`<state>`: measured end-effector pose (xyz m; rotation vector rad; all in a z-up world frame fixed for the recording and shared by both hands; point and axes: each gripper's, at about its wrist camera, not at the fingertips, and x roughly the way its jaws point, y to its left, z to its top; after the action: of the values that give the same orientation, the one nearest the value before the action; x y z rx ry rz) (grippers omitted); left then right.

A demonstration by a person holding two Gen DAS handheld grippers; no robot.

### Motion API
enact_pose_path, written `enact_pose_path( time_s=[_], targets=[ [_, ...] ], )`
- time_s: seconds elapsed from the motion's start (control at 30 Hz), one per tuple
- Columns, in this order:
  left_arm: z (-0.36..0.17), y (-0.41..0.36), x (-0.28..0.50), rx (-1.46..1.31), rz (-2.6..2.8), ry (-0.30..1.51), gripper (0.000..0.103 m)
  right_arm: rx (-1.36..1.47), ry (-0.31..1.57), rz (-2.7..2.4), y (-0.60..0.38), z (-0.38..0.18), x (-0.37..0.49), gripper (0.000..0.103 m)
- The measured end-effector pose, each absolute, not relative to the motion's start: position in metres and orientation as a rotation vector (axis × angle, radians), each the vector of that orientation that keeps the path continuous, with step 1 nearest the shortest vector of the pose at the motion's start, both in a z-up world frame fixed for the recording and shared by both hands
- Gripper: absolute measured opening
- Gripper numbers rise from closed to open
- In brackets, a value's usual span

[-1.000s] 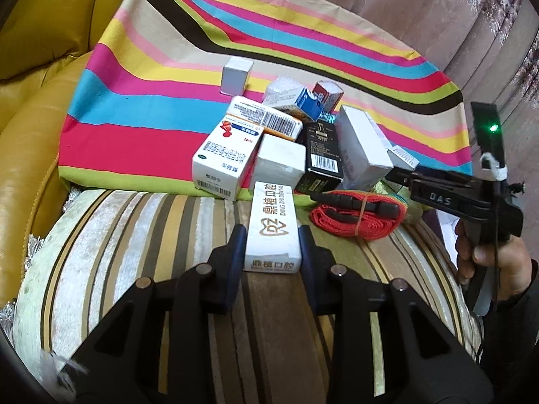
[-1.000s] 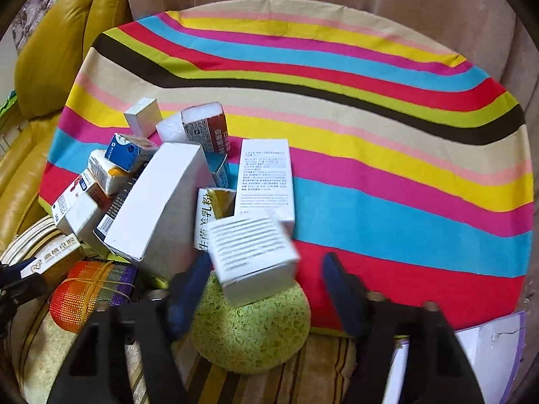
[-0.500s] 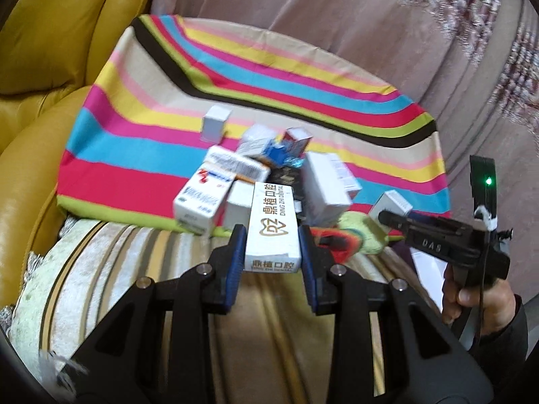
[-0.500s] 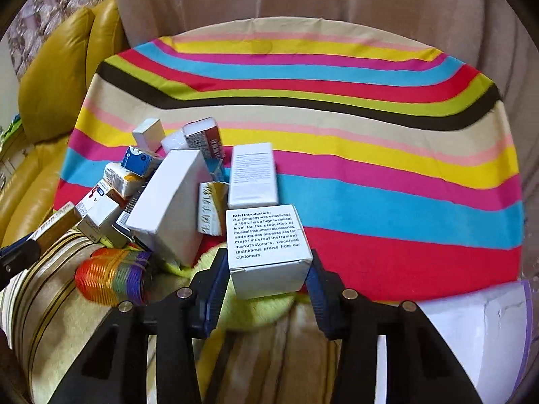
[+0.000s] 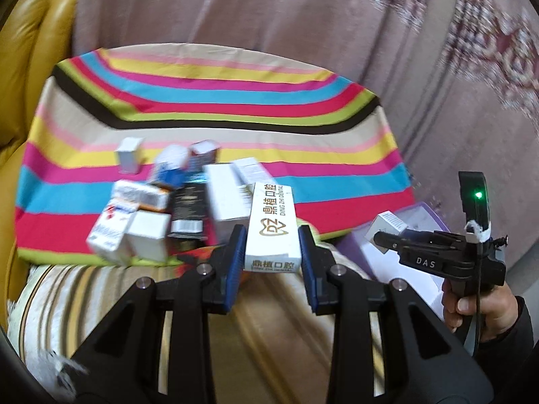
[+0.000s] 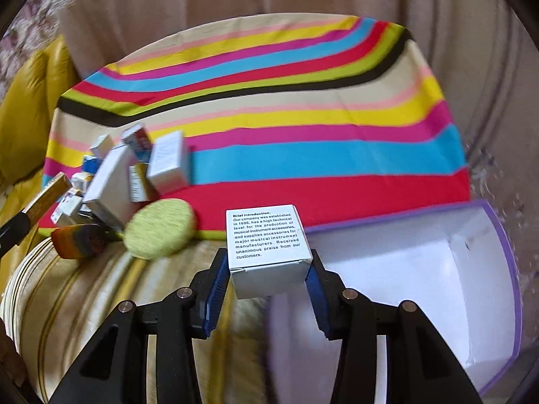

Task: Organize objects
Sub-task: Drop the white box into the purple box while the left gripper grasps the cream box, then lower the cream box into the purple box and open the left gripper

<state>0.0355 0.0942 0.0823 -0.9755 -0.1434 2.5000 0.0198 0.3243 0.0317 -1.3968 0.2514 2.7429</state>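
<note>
My left gripper (image 5: 272, 252) is shut on a long white dental box (image 5: 273, 227) with gold lettering, held above the striped sofa arm. My right gripper (image 6: 266, 277) is shut on a small white cube box (image 6: 266, 240) with black print, held at the near left edge of an open white box with a purple rim (image 6: 505, 256). The right gripper and its cube box also show in the left wrist view (image 5: 387, 232). A pile of small boxes (image 5: 161, 208) lies on the striped cloth (image 5: 215, 101); the pile also shows in the right wrist view (image 6: 134, 175).
A round green sponge (image 6: 160, 229) and a rolled rainbow strap (image 6: 79, 240) lie at the cloth's near edge. A yellow leather sofa (image 5: 20, 67) is on the left. A curtain (image 5: 303, 17) hangs behind. The purple-rimmed box shows partly in the left wrist view (image 5: 421, 215).
Both grippers have lifted and swung right with their boxes. The right gripper closed on the cube box and carried it from the sponge to the purple-rimmed box.
</note>
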Motion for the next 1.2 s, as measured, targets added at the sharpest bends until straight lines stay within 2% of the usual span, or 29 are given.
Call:
enact_pose_path(
  time_s=[0.67,0.73,0.8,0.97,1.03,1.07,1.1,1.2],
  targets=[
    [0.061,0.249,0.038,-1.056,2.129,0.075,0.036,-1.371,0.396,2.538,0.403,0.004,0.072,0.046],
    [0.058,0.257,0.040,-1.070,2.105,0.090,0.046,-1.363,0.395,2.529,0.407,0.006,0.074,0.046],
    [0.058,0.259,0.043,-1.065,2.107,0.101,0.062,-1.358,0.405,2.522,0.409,0.006,0.075,0.048],
    [0.065,0.247,0.046,-1.029,2.156,0.090,0.067,-1.327,0.408,2.522,0.412,0.008,0.080,0.052],
    [0.070,0.242,0.046,-0.997,2.187,0.086,0.072,-1.298,0.383,2.536,0.408,0.012,0.081,0.054],
    [0.073,0.238,0.048,-0.978,2.199,0.081,0.077,-1.277,0.362,2.550,0.405,0.016,0.082,0.055],
    [0.078,0.235,0.049,-0.952,2.219,0.080,0.083,-1.255,0.341,2.561,0.402,0.020,0.083,0.059],
    [0.091,0.220,0.051,-0.866,2.330,0.077,0.090,-1.163,0.256,2.573,0.392,0.036,0.084,0.078]
  ],
)
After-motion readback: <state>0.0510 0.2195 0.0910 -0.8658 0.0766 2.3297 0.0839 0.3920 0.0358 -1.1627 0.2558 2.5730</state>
